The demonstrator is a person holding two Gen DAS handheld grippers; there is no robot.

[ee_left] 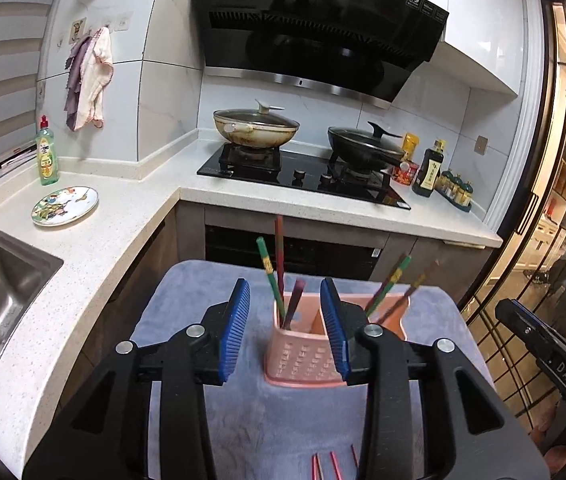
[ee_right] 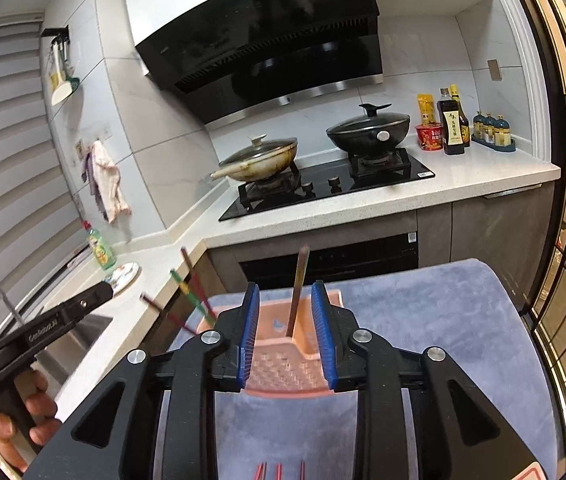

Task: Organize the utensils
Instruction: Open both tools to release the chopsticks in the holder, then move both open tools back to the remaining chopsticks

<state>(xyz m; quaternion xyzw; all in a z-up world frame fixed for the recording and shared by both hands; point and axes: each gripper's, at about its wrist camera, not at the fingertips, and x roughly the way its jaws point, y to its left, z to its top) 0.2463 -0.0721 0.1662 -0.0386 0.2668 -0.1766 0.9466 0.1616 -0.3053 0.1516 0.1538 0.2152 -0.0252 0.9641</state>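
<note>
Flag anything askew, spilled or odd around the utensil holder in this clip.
Nothing spilled or damaged. The pink utensil holder stands upright on the grey towel. Chopsticks lean at loose angles in its compartments, and a few red chopsticks lie unsorted on the towel. Both the left gripper and right gripper are open.

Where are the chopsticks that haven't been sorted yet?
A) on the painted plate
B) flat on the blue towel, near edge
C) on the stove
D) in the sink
B: red chopsticks lie flat on the blue towel, below the open left gripper and in front of the pink holder.
</note>
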